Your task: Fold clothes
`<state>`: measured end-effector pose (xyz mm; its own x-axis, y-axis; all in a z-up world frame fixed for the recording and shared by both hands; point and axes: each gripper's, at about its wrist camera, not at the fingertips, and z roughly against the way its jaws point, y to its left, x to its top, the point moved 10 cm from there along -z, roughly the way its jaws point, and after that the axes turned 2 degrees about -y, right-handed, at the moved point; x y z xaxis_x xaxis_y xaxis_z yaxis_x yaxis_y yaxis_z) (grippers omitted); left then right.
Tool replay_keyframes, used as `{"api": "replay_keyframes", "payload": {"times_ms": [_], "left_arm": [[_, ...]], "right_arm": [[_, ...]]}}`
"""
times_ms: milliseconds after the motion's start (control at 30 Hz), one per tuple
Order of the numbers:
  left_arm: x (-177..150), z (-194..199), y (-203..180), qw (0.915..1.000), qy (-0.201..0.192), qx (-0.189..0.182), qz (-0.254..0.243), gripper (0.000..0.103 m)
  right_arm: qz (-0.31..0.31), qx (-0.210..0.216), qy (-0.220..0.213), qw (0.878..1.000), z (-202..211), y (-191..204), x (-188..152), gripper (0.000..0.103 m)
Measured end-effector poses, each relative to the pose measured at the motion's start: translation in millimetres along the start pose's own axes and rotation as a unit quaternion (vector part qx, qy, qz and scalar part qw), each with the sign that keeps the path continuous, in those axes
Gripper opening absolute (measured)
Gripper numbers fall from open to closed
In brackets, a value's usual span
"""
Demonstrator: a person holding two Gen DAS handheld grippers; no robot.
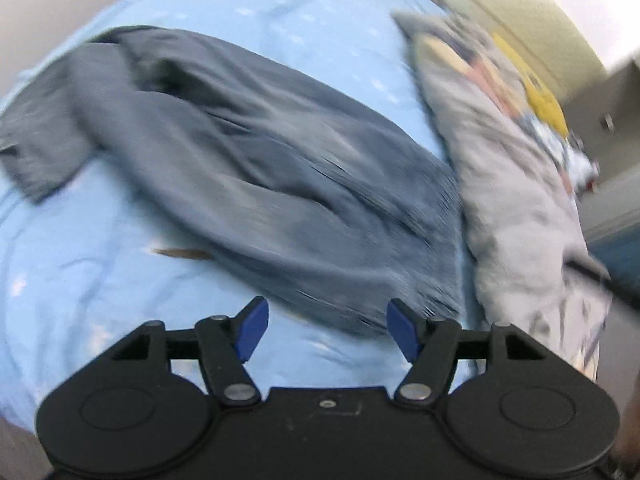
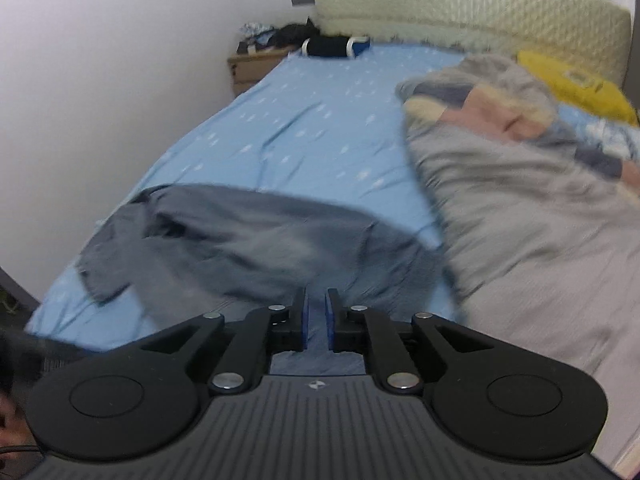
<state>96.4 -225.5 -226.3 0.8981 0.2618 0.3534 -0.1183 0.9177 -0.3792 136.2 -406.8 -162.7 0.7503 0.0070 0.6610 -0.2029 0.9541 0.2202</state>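
Observation:
A grey-blue garment (image 1: 256, 168) lies crumpled across the light blue bedsheet (image 1: 92, 264). My left gripper (image 1: 327, 328) is open and empty, its blue pads just short of the garment's near edge. In the right wrist view the same garment (image 2: 248, 248) lies ahead on the sheet (image 2: 304, 120). My right gripper (image 2: 316, 316) has its jaws nearly closed, with a narrow gap between the blue pads. Nothing shows between them. It hovers at the garment's near edge. Both views are motion-blurred.
A grey blanket with pink and dark patches (image 2: 532, 200) is heaped on the right of the bed, also in the left wrist view (image 1: 516, 176). A yellow pillow (image 2: 572, 80) and padded headboard (image 2: 460, 4) lie beyond. A wooden nightstand (image 2: 252, 68) with clutter stands by the wall.

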Motion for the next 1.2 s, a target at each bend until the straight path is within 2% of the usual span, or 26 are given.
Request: {"api": "replay_keyframes", "payload": {"times_ms": [167, 300, 400, 467, 600, 667, 800, 833, 900, 933, 1000, 1033, 1100, 1200], "left_arm": [[39, 35, 80, 0.9964, -0.046, -0.004, 0.072, 0.063], [68, 43, 146, 0.9940, -0.050, -0.007, 0.097, 0.064], [86, 46, 195, 0.9934, -0.042, -0.004, 0.107, 0.064], [97, 50, 227, 0.9932, -0.037, 0.003, 0.110, 0.064], [110, 51, 276, 0.9927, -0.026, 0.014, 0.117, 0.064], [113, 49, 297, 0.9926, -0.019, 0.019, 0.119, 0.064], [118, 43, 325, 0.9898, -0.016, 0.031, 0.138, 0.064], [118, 40, 330, 0.9887, -0.015, 0.033, 0.145, 0.064], [122, 36, 339, 0.9862, -0.010, 0.038, 0.161, 0.064], [123, 34, 342, 0.9841, -0.008, 0.038, 0.173, 0.064], [129, 29, 345, 0.9816, -0.004, 0.028, 0.189, 0.065], [133, 25, 346, 0.9808, -0.003, 0.026, 0.193, 0.065], [139, 22, 349, 0.9793, -0.002, 0.029, 0.200, 0.065], [145, 19, 355, 0.9760, -0.004, 0.034, 0.215, 0.065]], "right_arm": [[-0.058, 0.024, 0.062, 0.996, -28, 67, -43, 0.013], [-0.100, 0.018, 0.098, 0.990, -70, 115, -66, 0.017], [-0.170, -0.004, 0.109, 0.979, -102, 138, -72, 0.020], [-0.232, -0.013, 0.107, 0.967, -122, 151, -73, 0.031], [-0.355, -0.035, 0.092, 0.930, -167, 159, -71, 0.053], [-0.416, -0.052, 0.088, 0.904, -187, 153, -75, 0.069], [-0.544, -0.067, 0.084, 0.832, -227, 135, -96, 0.071], [-0.563, -0.073, 0.082, 0.819, -235, 130, -101, 0.071], [-0.585, -0.090, 0.074, 0.802, -249, 119, -110, 0.070], [-0.596, -0.101, 0.071, 0.793, -254, 111, -116, 0.066], [-0.609, -0.122, 0.068, 0.781, -254, 101, -121, 0.036], [-0.613, -0.135, 0.066, 0.776, -252, 95, -124, 0.012], [-0.617, -0.129, 0.060, 0.774, -246, 91, -125, 0.011], [-0.596, -0.125, 0.049, 0.792, -221, 86, -121, 0.009]]}}
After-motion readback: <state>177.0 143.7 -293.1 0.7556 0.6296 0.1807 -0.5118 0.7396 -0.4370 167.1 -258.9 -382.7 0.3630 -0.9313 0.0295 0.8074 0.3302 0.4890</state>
